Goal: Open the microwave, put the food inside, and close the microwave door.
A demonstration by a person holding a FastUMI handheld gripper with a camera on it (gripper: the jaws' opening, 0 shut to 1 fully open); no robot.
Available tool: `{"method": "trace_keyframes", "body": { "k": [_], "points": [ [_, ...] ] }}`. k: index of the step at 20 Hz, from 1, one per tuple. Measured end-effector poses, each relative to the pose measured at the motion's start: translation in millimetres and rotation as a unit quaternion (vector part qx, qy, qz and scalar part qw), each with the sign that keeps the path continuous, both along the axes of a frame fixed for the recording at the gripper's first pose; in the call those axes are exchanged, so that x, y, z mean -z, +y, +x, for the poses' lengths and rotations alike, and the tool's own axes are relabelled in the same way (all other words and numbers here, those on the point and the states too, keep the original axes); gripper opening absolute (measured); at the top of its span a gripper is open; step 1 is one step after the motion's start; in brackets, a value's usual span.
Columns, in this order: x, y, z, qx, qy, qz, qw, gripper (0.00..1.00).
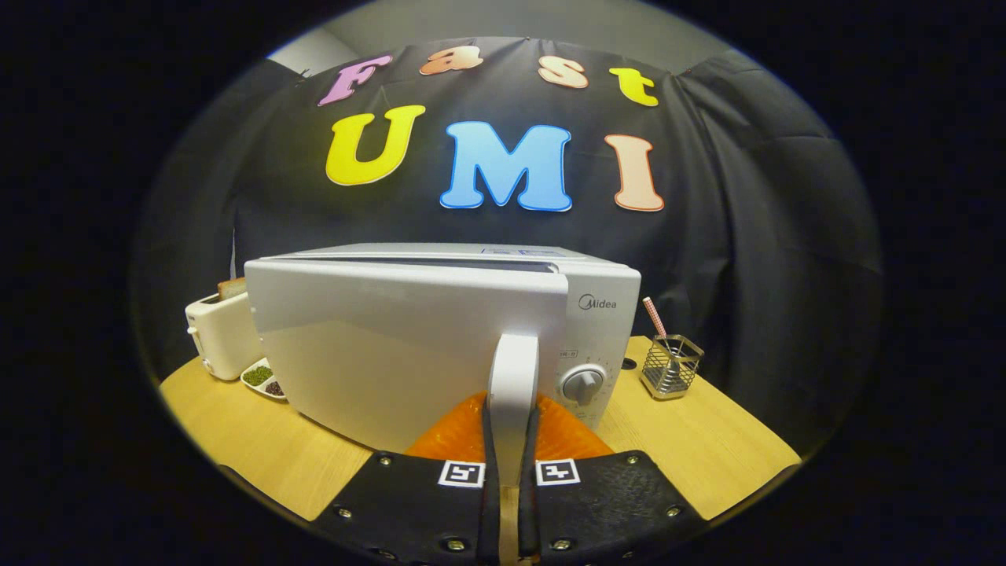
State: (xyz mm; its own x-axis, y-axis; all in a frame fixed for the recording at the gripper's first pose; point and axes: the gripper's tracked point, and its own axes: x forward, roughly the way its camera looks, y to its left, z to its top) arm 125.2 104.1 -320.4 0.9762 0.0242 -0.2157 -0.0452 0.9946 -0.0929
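A white microwave (601, 314) stands on the wooden table (699, 448), close in front of me. Its door (393, 346) is swung partly out toward me, hinged on the left, with a dark gap along its top edge. The door's upright white handle (512, 385) sits between my two fingers, and my gripper (511, 440) is shut on it. Right of the handle, on the control panel, is a round dial (582, 385). The inside of the oven is hidden behind the door.
A white toaster (222, 334) with a slice of bread stands left of the microwave. Beside it lies a small white dish (263, 379) with green and dark bits. A wire cup (670, 365) holding a striped straw stands to the right.
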Motion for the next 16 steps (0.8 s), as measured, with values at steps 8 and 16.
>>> {"method": "trace_keyframes", "body": {
  "k": [8,16],
  "points": [
    [-0.9,44.3,-87.3,-0.047,0.044,0.022,0.998,0.24],
    [-10.5,101.8,-182.2,-0.176,0.082,-0.022,0.981,0.37]
  ]
}}
